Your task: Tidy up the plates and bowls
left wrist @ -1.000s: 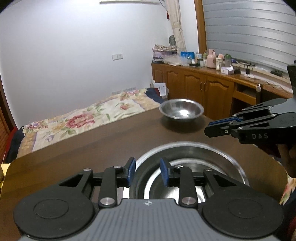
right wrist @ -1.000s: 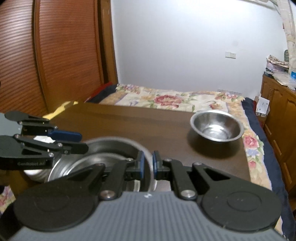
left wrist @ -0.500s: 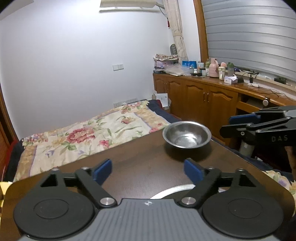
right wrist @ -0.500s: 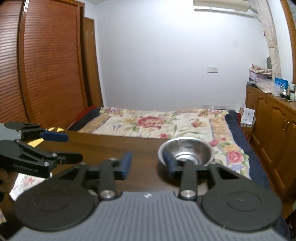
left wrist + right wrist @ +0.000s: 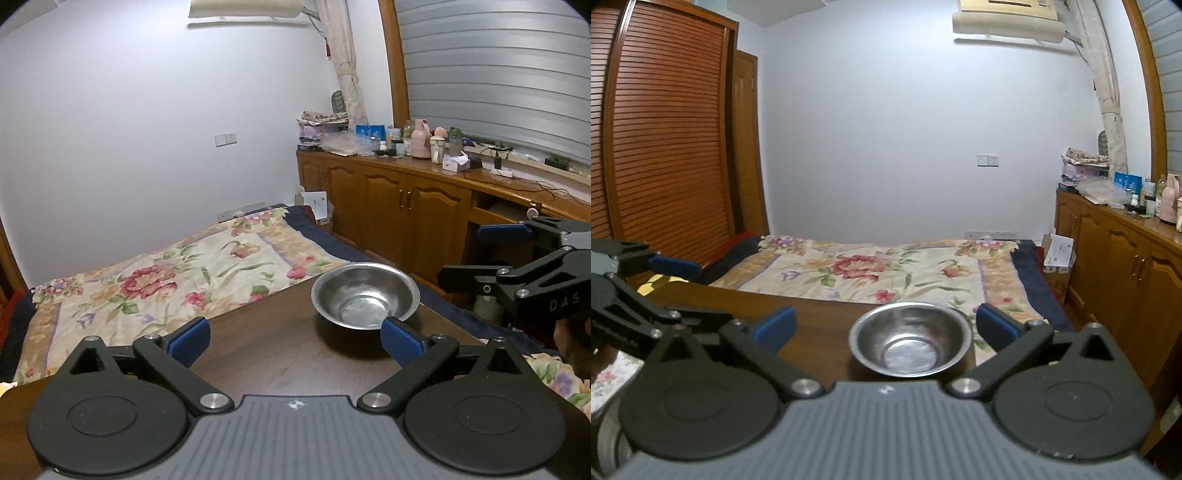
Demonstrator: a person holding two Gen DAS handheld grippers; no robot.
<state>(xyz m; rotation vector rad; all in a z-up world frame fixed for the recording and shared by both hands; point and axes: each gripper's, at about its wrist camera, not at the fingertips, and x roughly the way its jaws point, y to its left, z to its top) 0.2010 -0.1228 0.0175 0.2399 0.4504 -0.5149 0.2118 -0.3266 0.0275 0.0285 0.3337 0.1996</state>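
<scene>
Left wrist view, from the left: a bed [image 5: 177, 273] with a floral cover lies beyond the far edge of the dark wooden table [image 5: 280, 354]. The left gripper [image 5: 293, 338] sits low in the foreground, its jaws opening and already spread wide, with only bare tabletop between the blue pads; nothing is held. A steel bowl [image 5: 365, 295] stands upright and empty near the table's far right corner; the right-hand pad overlaps its near rim in this view, though whether it touches cannot be told. Behind it, wooden cabinets [image 5: 399, 206] run along the wall, their top crowded with bottles and boxes. At the right edge the right gripper [image 5: 480, 254] enters side-on, its fingers parted, holding nothing. Right wrist view, from the left: a slatted wardrobe [image 5: 665, 147] fills the wall, and the left gripper [image 5: 683, 291] shows at the left margin above the table's near side, empty. The right gripper [image 5: 886, 328] occupies the foreground, its jaws opening and set wide apart. The bowl [image 5: 910, 338] appears between its two pads but further off, resting on the table [image 5: 820, 325] close to the far edge, clear of both pads. The bed [image 5: 886, 269] lies behind, and the cabinets [image 5: 1126, 266] stand at the right.
</scene>
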